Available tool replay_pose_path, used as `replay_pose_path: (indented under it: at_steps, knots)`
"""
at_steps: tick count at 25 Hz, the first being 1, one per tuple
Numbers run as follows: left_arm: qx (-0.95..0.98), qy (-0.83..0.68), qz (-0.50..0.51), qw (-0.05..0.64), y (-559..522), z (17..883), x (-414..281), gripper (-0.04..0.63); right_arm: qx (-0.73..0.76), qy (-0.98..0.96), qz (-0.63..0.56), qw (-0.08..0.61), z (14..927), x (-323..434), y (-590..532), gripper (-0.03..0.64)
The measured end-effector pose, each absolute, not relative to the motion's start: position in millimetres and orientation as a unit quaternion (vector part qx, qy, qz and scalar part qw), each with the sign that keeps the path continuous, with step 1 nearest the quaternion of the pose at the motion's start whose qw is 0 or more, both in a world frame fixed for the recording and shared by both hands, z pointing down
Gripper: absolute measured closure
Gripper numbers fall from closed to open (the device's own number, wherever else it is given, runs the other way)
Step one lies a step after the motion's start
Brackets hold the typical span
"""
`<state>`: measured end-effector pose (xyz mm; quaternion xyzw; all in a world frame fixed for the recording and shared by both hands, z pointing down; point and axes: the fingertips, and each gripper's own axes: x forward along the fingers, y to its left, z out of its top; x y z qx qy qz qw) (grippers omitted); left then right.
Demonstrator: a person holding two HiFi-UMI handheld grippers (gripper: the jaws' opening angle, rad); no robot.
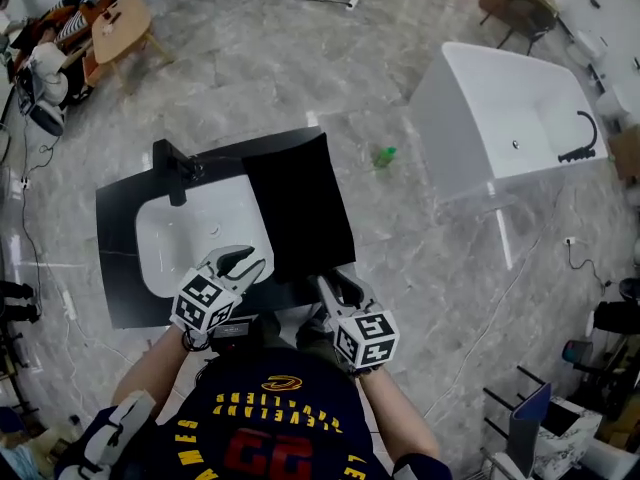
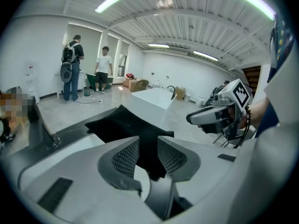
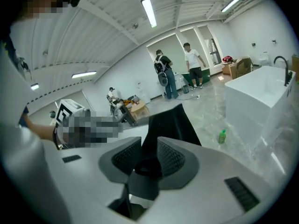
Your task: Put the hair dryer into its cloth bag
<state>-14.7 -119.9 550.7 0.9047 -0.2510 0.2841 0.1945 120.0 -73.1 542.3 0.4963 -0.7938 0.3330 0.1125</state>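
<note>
The black cloth bag (image 1: 295, 203) lies flat on the right part of a black vanity counter (image 1: 125, 268), beside its white sink (image 1: 190, 233). My left gripper (image 1: 245, 261) hovers over the sink's near right corner. Its jaws stand apart, and a corner of the bag (image 2: 121, 122) shows in the gap (image 2: 148, 148) without being pinched. My right gripper (image 1: 325, 286) is at the bag's near edge. In the right gripper view it (image 3: 148, 155) is shut on a bunched, rounded dark fold of the bag (image 3: 170, 120). No hair dryer shows in any view.
A black faucet (image 1: 172, 168) stands at the sink's far left. A white bathtub (image 1: 500, 108) stands to the right, with a green bottle (image 1: 385, 155) on the floor between. A wooden chair (image 1: 120, 23) is at the far left. Two people (image 2: 70, 69) stand far off.
</note>
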Motion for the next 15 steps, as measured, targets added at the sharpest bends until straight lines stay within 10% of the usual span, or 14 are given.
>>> replay_pose_path:
  at_steps: [15]
  knots:
    - [0.932,-0.348,0.032,0.097,-99,319,-33,0.592,0.437,-0.892,0.118,-0.009,320,41,-111,0.609]
